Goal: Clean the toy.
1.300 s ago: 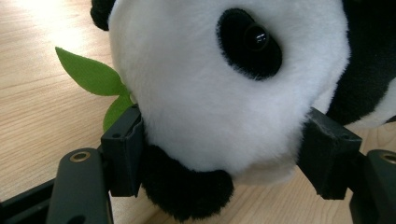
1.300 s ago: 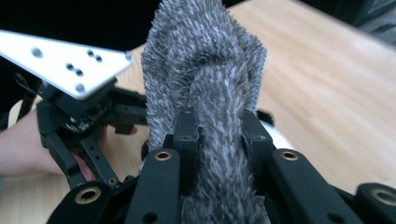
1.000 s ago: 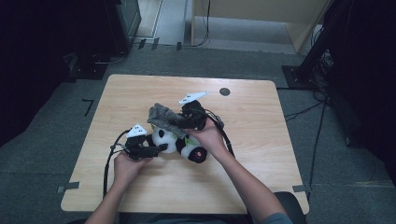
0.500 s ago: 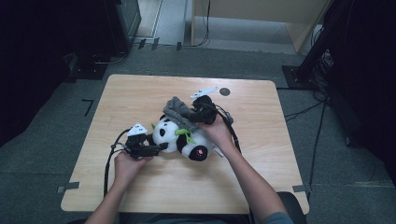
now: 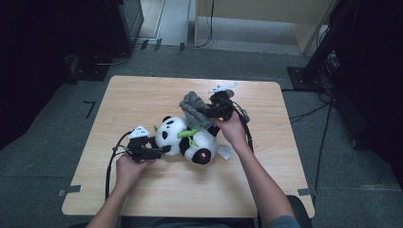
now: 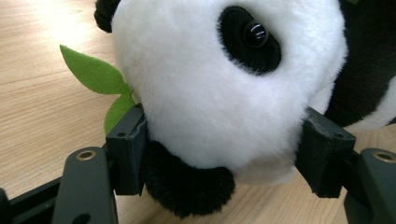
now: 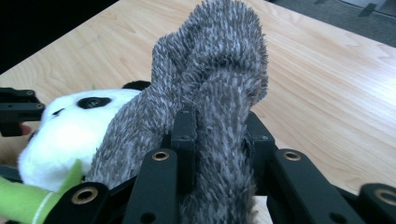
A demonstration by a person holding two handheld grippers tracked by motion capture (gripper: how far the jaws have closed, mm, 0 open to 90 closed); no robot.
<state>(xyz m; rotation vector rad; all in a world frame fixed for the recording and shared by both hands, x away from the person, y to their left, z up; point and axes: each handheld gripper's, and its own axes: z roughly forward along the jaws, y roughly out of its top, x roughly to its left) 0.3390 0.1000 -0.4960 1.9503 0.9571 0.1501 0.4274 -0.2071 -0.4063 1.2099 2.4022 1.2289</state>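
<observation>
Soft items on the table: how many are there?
2. A panda toy lies near the table's middle, its head in the left gripper; a grey fuzzy cloth beside it is in the right gripper.

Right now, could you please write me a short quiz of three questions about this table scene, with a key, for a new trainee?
1. True or false: the left tongs grip the head of the black-and-white plush panda.
2. What do the right tongs hold? A) fuzzy grey fabric piece B) green felt leaf C) cable
3. What surface does the panda lie on?

Key: 1. True, both pads press into its head. 2. A, the fuzzy grey fabric piece. 3. The light wooden table.
</observation>
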